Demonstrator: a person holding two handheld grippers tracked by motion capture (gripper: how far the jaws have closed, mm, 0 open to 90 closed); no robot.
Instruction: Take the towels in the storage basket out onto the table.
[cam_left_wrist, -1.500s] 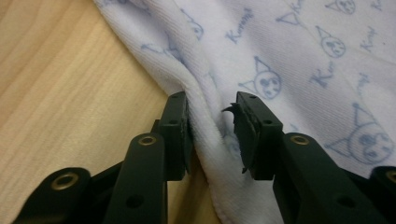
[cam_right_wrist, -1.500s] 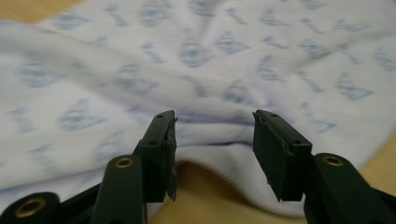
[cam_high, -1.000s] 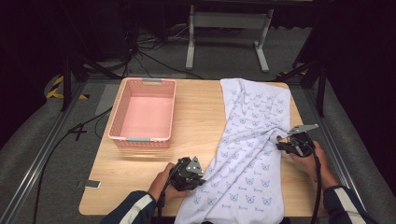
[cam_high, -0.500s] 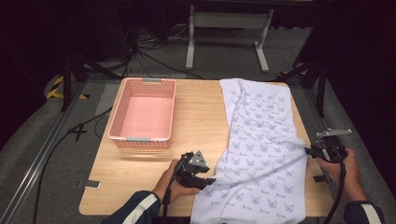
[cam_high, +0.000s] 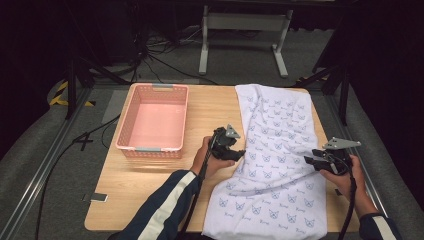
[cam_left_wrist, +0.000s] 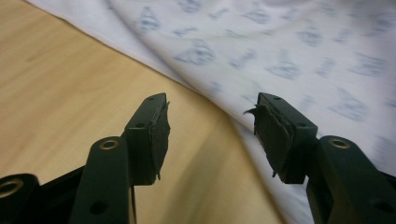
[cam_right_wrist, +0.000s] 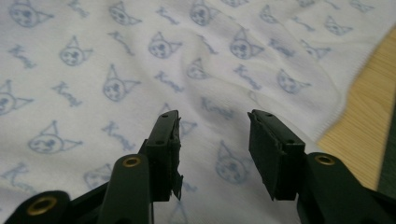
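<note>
1. A white cloth (cam_high: 277, 165) printed with small blue cat faces lies spread along the right half of the wooden surface (cam_high: 150, 195), running from the 12 o'clock edge down to the 6 o'clock edge, where its near end hangs just past the rim.
2. The left gripper (cam_high: 234, 152) sits near the middle of the surface, at the cloth's 9 o'clock edge, held by the left hand (cam_high: 209, 159) in a dark sleeve with a pale stripe.
3. In the left gripper view its jaws stand apart with nothing between them; bare wood lies under them and the cloth's hem crosses just beyond, toward 1 o'clock.
4. The right gripper (cam_high: 316, 161) rests at the cloth's 3 o'clock edge, held by the right hand (cam_high: 345, 175).
5. In the right gripper view its jaws are spread over the printed fabric and hold nothing; a strip of wood shows at 3 o'clock.
6. A pink slotted basket (cam_high: 131, 120) stands on the left half of the surface, toward 10 o'clock, well apart from the cloth.
</note>
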